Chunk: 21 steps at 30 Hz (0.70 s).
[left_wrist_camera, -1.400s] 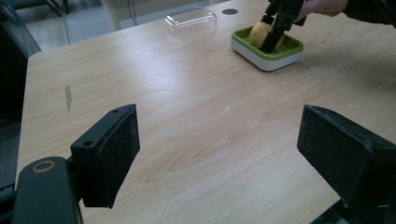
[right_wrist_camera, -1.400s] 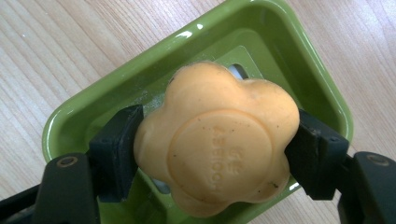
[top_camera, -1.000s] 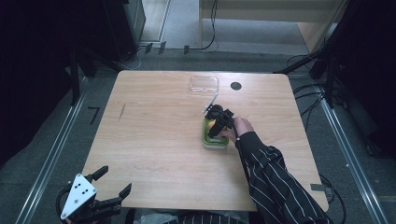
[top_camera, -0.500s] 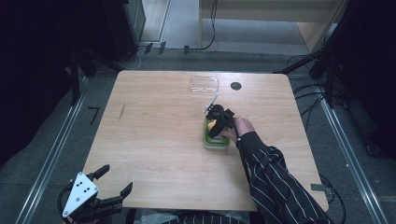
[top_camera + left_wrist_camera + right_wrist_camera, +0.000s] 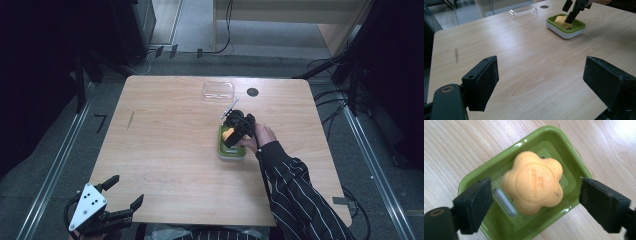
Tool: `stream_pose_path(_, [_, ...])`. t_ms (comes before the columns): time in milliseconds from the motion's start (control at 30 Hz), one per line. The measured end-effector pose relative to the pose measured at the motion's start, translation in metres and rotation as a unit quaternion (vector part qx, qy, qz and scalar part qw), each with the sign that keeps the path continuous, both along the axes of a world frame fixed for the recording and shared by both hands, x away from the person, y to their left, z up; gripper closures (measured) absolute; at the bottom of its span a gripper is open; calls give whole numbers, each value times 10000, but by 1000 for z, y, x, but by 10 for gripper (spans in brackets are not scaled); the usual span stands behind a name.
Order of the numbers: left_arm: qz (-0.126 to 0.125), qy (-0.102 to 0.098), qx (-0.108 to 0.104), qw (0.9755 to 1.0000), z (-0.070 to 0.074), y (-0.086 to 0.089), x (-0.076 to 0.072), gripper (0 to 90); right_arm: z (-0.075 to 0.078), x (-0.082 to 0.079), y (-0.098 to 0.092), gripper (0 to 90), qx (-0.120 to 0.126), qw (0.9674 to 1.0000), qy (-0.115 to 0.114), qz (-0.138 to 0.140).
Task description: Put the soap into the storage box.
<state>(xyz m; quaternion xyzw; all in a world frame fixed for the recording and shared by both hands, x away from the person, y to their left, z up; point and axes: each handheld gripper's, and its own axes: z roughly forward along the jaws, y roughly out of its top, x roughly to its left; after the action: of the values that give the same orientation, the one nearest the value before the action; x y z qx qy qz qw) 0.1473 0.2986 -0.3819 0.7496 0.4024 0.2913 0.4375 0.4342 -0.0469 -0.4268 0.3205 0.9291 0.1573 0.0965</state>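
A: Right gripper (image 5: 234,134)?
B: Over the green soap dish (image 5: 231,150), pointing down into it. Its jaws have just been opening; the orange flower-shaped soap (image 5: 533,182) sits between them, pads clear of it on both sides in the right gripper view. So spread, pinching nothing.

A: Where's the soap?
B: Lying in the dish, flat side with embossed lettering facing up, next to the drain slot (image 5: 504,202). The dish stands on the desk (image 5: 165,150), right of the middle, well in from the right edge.

A: Left gripper (image 5: 122,199)?
B: Off the desk's near left corner, held low, grey three-cornered plate (image 5: 88,205) on top. Jaws wide apart with only bare wood between them in the left gripper view. Nothing held.

A: Anything else on the desk?
B: Clear plastic lid (image 5: 218,90) near the far edge, beyond the dish and apart from it. Round black hole (image 5: 253,92) just beside the lid, toward the right edge. Small dark mark (image 5: 130,119) on the left half.

A: Person?
B: Striped sleeve (image 5: 295,195) coming in from the near right corner, hand (image 5: 260,136) on the right gripper.
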Motion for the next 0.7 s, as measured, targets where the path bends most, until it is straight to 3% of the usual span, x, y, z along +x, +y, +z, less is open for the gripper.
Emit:
stream_pose_path(233, [-132,22,41,9999,0,-4,6,136,4,-10,-7,52,-116,9998,76,-136])
stream_pose_path(700, [-205,2,-4,9998,0,-6,11,136,13,-36,-40,34,-328,9984,22,-463])
